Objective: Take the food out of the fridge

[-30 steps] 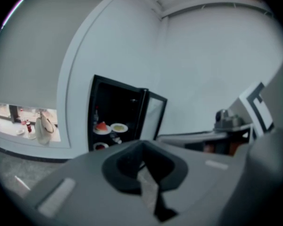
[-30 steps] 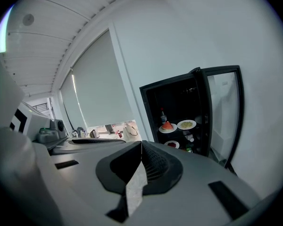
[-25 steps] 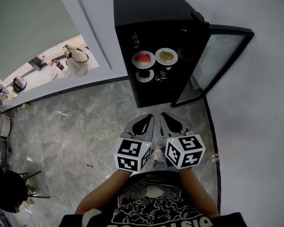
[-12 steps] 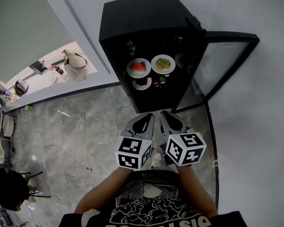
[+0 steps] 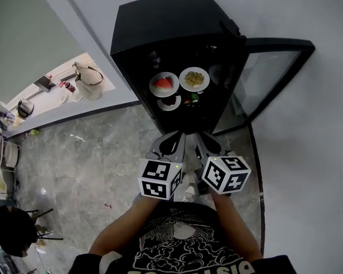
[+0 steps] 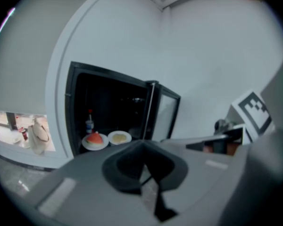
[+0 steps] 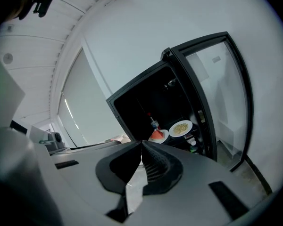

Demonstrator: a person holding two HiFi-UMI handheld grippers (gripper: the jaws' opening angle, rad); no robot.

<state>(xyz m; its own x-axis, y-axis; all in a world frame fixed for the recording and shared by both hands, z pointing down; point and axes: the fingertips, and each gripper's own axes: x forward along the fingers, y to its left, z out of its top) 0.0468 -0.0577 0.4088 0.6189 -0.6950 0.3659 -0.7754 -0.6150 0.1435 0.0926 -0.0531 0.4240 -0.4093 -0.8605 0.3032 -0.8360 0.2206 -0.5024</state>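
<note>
The black fridge (image 5: 160, 21) stands against the wall with its glass door (image 5: 274, 73) swung open to the right. On one shelf sit a plate of red watermelon (image 5: 163, 84) and a plate of noodles (image 5: 194, 79); below them are a small plate of dark food (image 5: 169, 103) and cans (image 5: 191, 99). A bottle (image 5: 154, 57) stands behind. My left gripper (image 5: 176, 136) and right gripper (image 5: 199, 137) hover side by side just before the fridge's foot, both shut and empty. The left gripper view shows the left gripper (image 6: 142, 144), watermelon (image 6: 95, 140) and noodles (image 6: 119, 137); the right gripper view shows the right gripper (image 7: 142, 142), watermelon (image 7: 158, 135) and noodles (image 7: 180, 127).
Grey marble floor (image 5: 91, 164) spreads to the left. A counter with a beige bag (image 5: 88, 76) and a kettle (image 5: 24, 103) lies beyond the wall at left. White wall (image 5: 320, 153) runs close along the right, behind the open door.
Both grippers have moved forward toward the fridge, which now stands nearer in the head view. Their jaws stay shut.
</note>
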